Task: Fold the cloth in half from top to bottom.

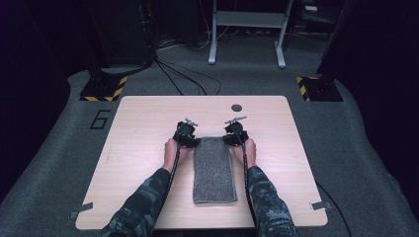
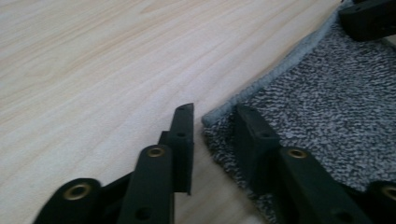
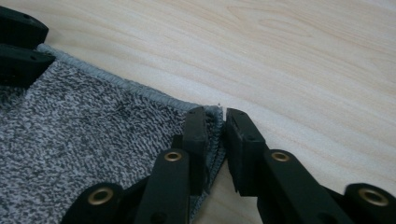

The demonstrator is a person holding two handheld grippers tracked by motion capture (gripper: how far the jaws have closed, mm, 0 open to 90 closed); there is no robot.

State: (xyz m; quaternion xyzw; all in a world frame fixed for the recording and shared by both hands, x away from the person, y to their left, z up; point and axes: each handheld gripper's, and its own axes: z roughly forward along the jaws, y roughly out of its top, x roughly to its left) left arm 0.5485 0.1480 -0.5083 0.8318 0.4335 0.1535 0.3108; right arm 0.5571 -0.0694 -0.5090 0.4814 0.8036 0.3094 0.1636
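Note:
A grey speckled towel (image 1: 214, 170) lies folded in a long strip on the wooden table (image 1: 143, 123), running from the front edge toward the middle. My left gripper (image 1: 187, 134) stands at its far left corner. In the left gripper view that corner (image 2: 219, 116) lies between the jaws of the left gripper (image 2: 214, 112): one jaw rests on the cloth, and bare wood shows beside the other. My right gripper (image 1: 234, 133) is at the far right corner. In the right gripper view the right gripper (image 3: 215, 114) pinches the towel's hem (image 3: 214, 140) between its jaws.
A small dark round spot (image 1: 236, 107) marks the table's far side. Grey tape tabs (image 1: 80, 211) sit at the front corners. Beyond the table are floor cables (image 1: 183, 74), a white desk frame (image 1: 247, 29) and stands with yellow-black bases (image 1: 104, 88).

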